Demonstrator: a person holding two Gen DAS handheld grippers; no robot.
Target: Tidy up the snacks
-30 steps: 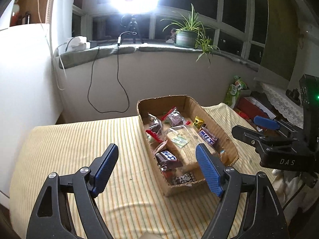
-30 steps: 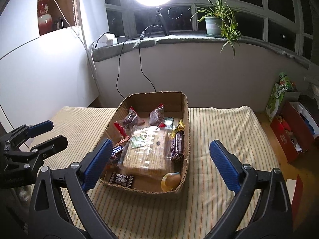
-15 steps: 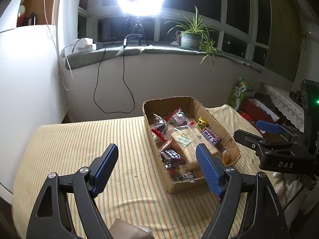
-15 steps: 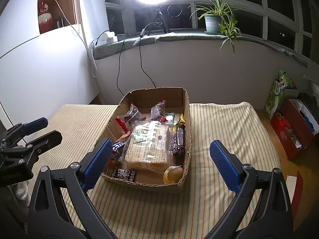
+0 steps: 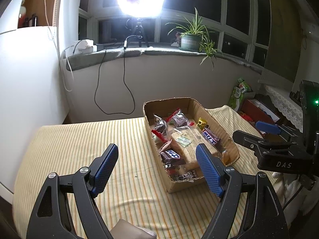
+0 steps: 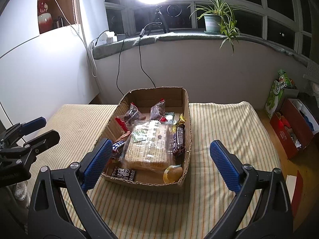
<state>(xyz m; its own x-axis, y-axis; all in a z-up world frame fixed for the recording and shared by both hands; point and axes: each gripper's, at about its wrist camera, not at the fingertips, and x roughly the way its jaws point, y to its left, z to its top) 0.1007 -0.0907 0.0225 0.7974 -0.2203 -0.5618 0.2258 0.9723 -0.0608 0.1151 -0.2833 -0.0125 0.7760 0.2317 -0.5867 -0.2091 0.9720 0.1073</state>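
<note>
Right wrist view looks down on a cardboard box (image 6: pixel 184 107) sitting on the striped tablecloth (image 6: pixel 229 123), packed with snacks — a large clear-wrapped wafer pack (image 6: pixel 148 144) in the middle, a dark chocolate bar (image 6: pixel 178 141) along its right side, two small red-edged packets (image 6: pixel 131 115) toward the back, a round yellow sweet (image 6: pixel 172 173) and a small black packet (image 6: pixel 123 173) at the front. Since a second ago both cameras have pulled back a little, so the box sits slightly farther off; its contents are unchanged. The right gripper (image 6: pixel 161 165) hovers with its jaws spread wide and empty, the box's front edge between them. The left gripper (image 5: pixel 157 169) is likewise wide apart, holding nothing, with the box just ahead and to its right.
</note>
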